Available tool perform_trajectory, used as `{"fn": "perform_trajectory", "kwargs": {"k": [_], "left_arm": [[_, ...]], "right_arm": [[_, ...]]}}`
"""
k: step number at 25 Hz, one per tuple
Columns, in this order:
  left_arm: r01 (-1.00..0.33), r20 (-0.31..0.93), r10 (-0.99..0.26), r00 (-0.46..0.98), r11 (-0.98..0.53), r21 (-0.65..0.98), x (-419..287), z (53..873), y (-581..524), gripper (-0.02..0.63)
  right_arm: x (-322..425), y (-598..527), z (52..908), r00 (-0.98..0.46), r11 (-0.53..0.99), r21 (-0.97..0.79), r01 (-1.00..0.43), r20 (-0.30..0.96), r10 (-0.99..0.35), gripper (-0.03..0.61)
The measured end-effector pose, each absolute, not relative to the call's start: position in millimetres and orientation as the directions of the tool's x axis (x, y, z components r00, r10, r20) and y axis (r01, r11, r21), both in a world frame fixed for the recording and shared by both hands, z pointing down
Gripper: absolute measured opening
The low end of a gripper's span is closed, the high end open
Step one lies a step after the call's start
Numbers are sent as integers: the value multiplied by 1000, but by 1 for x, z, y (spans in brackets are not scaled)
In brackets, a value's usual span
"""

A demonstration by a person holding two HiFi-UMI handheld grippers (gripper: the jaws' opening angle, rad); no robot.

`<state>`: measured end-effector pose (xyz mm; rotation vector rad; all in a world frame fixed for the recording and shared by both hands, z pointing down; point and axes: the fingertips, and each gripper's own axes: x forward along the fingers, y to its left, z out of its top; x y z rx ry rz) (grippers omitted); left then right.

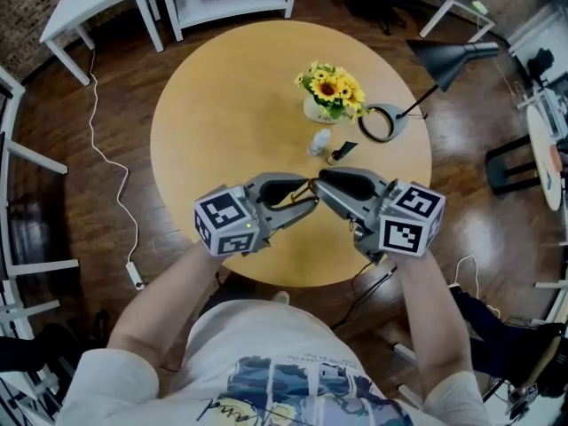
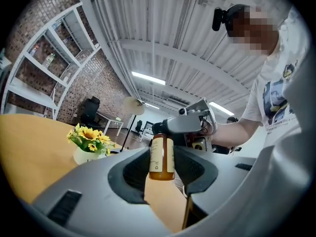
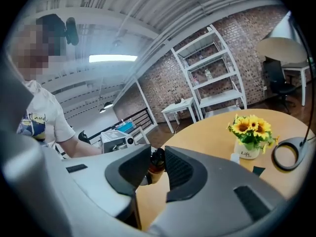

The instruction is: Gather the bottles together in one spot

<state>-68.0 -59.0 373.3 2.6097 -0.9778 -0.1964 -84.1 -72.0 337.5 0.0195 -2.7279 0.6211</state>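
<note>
Amber bottle [image 2: 161,157] aloft over the table's [image 1: 222,105] near edge; we see left gripper [image 2: 162,171] pinching its body, right gripper [image 3: 157,165] pressed shut on its black cap [image 3: 158,157]. Sunflower vase [image 1: 330,94] stands well apart.

an amber bottle [image 2: 161,157] with a pale label and a dark cap stands upright in mid-air above the round wooden table [image 1: 222,131], gripped from both sides. the left gripper [image 2: 165,174] clamps its body and the right gripper [image 3: 157,166] pinches its cap. a small whitish bottle [image 1: 319,140] stands on the table just beside the sunflower vase [image 1: 315,109], well apart from the held one. a dark, small bottle-like shape [image 1: 342,153] lies right next to it, too small to make out.
</note>
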Motion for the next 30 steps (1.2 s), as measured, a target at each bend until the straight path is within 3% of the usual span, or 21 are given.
{"fn": "perform_trajectory", "kwargs": {"k": [6, 12, 30], "left_arm": [[-672, 107, -686, 719, -649, 356, -78, 404, -79, 177], [-777, 254, -746, 616, -523, 349, -126, 442, -84, 183], [-778, 314, -730, 607, -465, 422, -192, 485, -43, 183]], "right_arm": [[-87, -94, 356, -916, 930, -341, -139, 400, 11, 67], [-99, -143, 387, -863, 956, -157, -248, 485, -144, 67], [-182, -215, 535, -649, 846, 44, -532, 620, -441, 67]]}}
